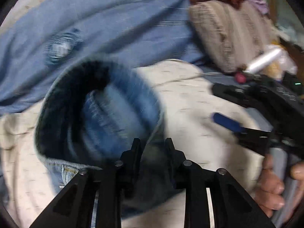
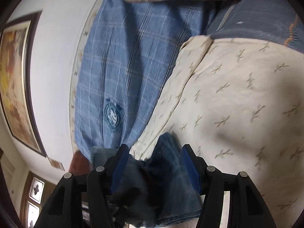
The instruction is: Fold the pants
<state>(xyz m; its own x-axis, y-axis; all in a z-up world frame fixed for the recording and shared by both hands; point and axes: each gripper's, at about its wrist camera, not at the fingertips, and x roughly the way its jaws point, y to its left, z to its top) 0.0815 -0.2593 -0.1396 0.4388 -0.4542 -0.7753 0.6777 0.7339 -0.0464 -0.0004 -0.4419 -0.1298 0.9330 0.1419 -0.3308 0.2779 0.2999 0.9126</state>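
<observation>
The pants are blue denim jeans (image 1: 117, 110), lifted and blurred by motion, with a leg or waist opening gaping toward the left wrist camera. My left gripper (image 1: 153, 142) is shut on the jeans' edge, its jaws close together with denim between them. My right gripper (image 2: 153, 152) shows in its own view with blue-padded jaws set apart and a fold of the jeans (image 2: 167, 172) lying between them. It also shows at the right of the left wrist view (image 1: 224, 104), jaws apart, held by a hand (image 1: 273, 188).
A cream bedspread with a leaf pattern (image 2: 237, 95) covers the bed. A blue plaid pillow with a round crest (image 2: 117, 72) lies behind. A striped beige cushion (image 1: 226, 32) and clutter sit at the far right. A white wall with a framed picture (image 2: 15, 79) is at left.
</observation>
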